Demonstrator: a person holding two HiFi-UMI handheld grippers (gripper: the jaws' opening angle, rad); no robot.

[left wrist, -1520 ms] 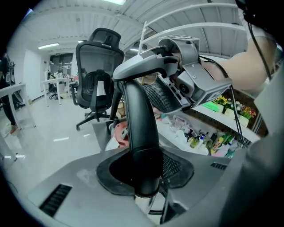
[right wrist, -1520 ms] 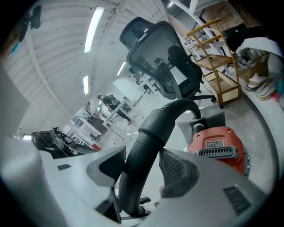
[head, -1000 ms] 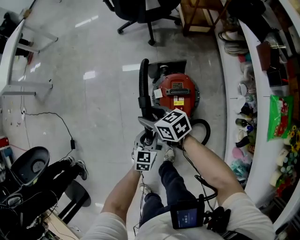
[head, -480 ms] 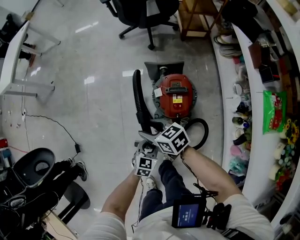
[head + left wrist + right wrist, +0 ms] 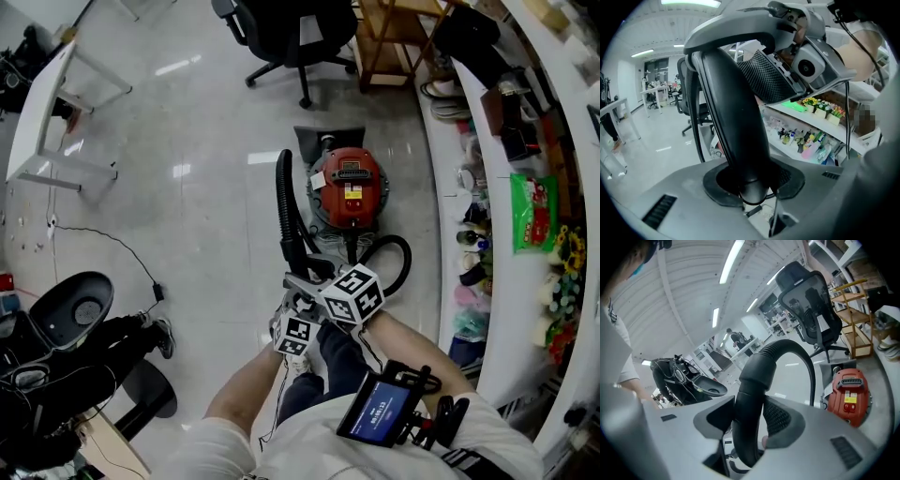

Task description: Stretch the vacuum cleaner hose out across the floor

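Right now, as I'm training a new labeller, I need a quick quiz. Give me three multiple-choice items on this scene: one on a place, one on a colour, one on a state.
1. The vacuum stands:
A. on the floor
B. on a table
C. on a chair seat

2. The vacuum's body is:
A. blue
B. yellow
C. red

3. The left tongs are:
A. open and empty
B. shut on the hose
C. shut on a thin cable

Answers:
1 A: the head view shows it sitting on the pale tiles.
2 C: its round body is red in the head view and the right gripper view.
3 B: the left gripper view shows the black hose clamped between the pads.
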